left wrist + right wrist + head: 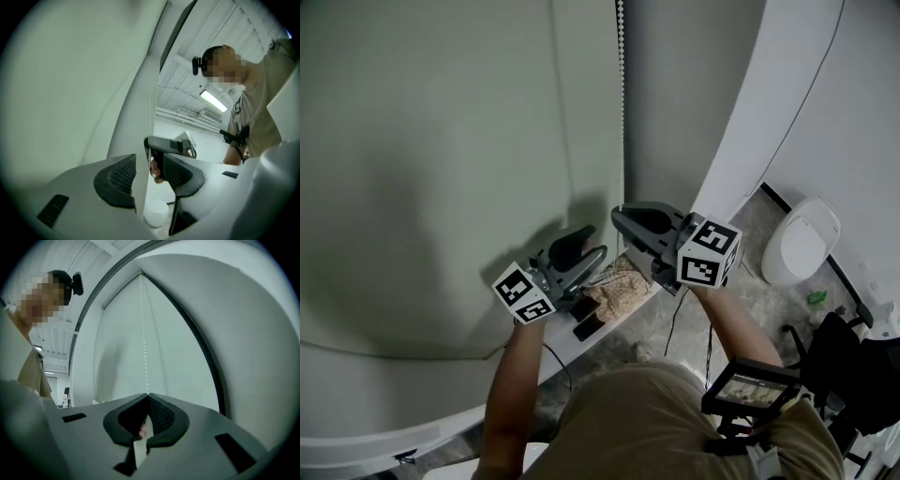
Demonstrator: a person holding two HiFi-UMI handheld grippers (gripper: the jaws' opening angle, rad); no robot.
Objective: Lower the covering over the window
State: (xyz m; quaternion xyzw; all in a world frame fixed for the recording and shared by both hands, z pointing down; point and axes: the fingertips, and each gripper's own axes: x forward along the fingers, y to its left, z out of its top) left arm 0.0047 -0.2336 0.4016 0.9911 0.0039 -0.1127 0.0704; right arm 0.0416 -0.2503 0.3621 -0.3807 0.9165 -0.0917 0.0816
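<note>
A pale roller blind (441,141) covers the window, and its white bead chain (622,94) hangs down the blind's right edge. My right gripper (619,214) is shut on the bead chain at the chain's lower end. In the right gripper view the chain (144,333) runs straight up from the closed tips of that gripper (149,395) in front of the blind (122,343). My left gripper (584,246) sits lower and to the left, near the sill. It stands open (149,161) with no thing pressed between its pads; the right gripper (164,145) shows beyond the gap.
The window sill (609,328) below the grippers carries a crumpled brownish cloth (619,286) and two dark flat items (586,319). On the floor to the right are a white rounded bin (802,239) and a black chair (853,356). A small monitor (750,389) hangs at the person's chest.
</note>
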